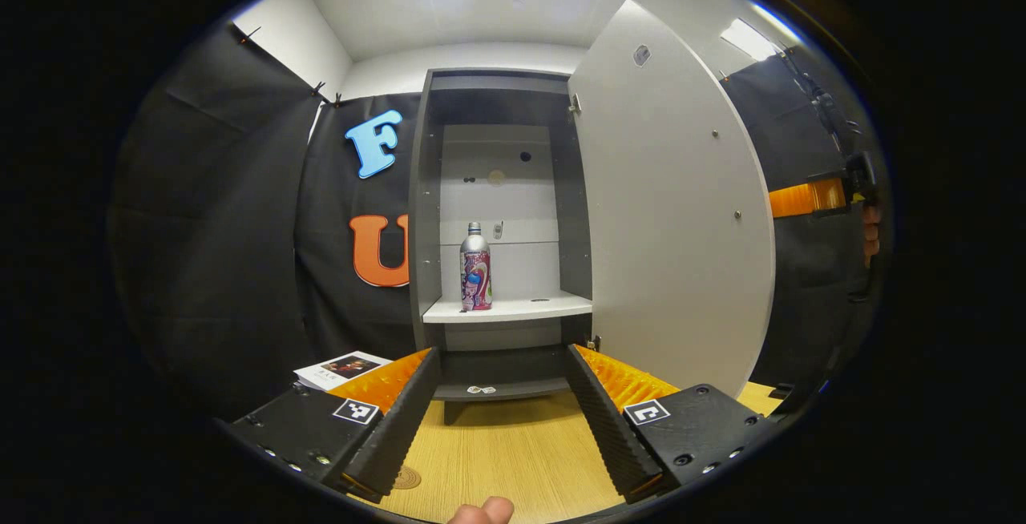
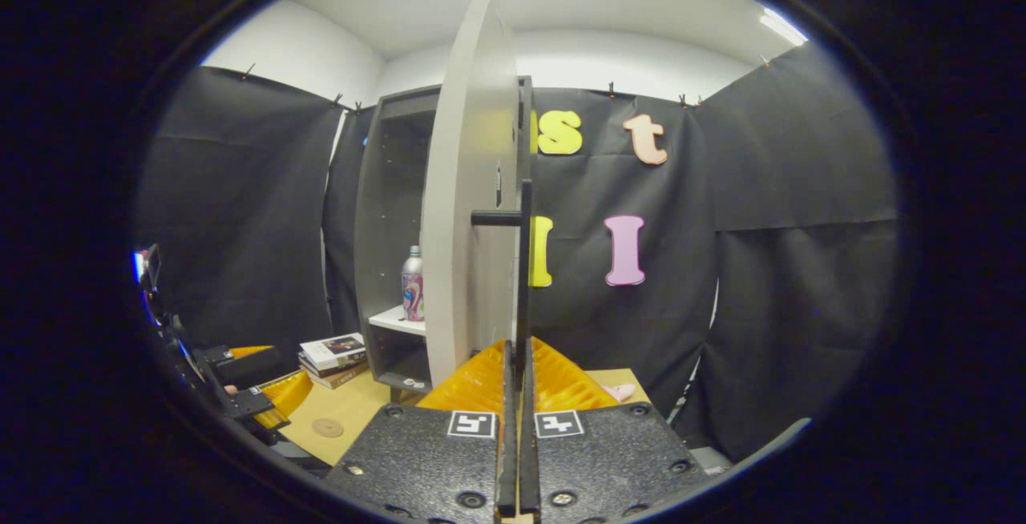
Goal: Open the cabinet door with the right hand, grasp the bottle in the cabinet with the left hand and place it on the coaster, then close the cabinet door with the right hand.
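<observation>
The bottle [image 1: 475, 268] stands upright on the cabinet's [image 1: 425, 211] white shelf [image 1: 529, 308], towards its left side, with bare shelf to its right and open space above it. You see it straight ahead between your left gripper's [image 1: 501, 396] fingers, which are spread wide and well short of the shelf, over the table [image 1: 513, 452]. That spread looks ample for the bottle's body. The door [image 1: 673, 211] is swung out to the right, so the opening is clear for a straight reach. Your right gripper [image 2: 515, 372] is closed with its fingers together on the door's thin bar handle [image 2: 525, 268], seemingly to hold the door out of the way. The coaster [image 2: 327, 427], a small round disc, lies on the table in front of the cabinet, near a stack of books [image 2: 333, 356]. Mind the cabinet's left wall and the shelf's front edge as you go in.
</observation>
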Available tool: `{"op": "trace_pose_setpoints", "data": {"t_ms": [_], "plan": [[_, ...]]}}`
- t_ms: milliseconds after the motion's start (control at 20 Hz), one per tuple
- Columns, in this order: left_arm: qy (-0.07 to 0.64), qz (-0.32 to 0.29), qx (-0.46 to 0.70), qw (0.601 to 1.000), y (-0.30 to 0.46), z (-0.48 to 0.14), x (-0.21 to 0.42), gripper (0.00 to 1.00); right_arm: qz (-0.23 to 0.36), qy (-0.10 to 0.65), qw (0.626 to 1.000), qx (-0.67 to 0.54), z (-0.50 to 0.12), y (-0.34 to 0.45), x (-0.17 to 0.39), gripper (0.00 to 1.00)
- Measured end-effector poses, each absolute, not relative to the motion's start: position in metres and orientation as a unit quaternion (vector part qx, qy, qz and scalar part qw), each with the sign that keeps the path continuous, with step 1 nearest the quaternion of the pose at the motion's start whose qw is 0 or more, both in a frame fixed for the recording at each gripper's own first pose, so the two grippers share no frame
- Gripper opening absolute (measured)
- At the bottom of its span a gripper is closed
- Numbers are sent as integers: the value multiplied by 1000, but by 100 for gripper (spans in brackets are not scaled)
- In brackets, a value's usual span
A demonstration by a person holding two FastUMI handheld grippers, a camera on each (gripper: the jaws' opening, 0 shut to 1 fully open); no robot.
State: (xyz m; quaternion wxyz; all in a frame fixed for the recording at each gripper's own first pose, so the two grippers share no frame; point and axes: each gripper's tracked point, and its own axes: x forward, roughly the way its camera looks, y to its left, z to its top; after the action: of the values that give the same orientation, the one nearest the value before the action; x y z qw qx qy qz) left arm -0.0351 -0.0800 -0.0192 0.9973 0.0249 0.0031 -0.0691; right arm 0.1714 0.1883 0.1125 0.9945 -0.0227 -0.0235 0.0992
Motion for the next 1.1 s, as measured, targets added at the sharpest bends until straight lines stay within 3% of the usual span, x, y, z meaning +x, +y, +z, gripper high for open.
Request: {"op": "trace_pose_setpoints", "data": {"t_ms": [700,750,850,1000,1100], "plan": [[15,-48,21,999,-67,-26,-37,95,44,-22,999,0,111,170,181,4],[17,-45,21,999,-65,-27,-37,95,42,-25,999,-6,112,168,183,25],[18,-43,22,999,-64,-28,-35,95,23,-33,999,-22,116,155,186,49],[8,-42,26,999,-63,-24,-26,95,31,-39,999,-7,117,161,189,58],[-1,-46,27,999,-66,-19,-11,95,33,-43,998,13,118,165,191,59]]}}
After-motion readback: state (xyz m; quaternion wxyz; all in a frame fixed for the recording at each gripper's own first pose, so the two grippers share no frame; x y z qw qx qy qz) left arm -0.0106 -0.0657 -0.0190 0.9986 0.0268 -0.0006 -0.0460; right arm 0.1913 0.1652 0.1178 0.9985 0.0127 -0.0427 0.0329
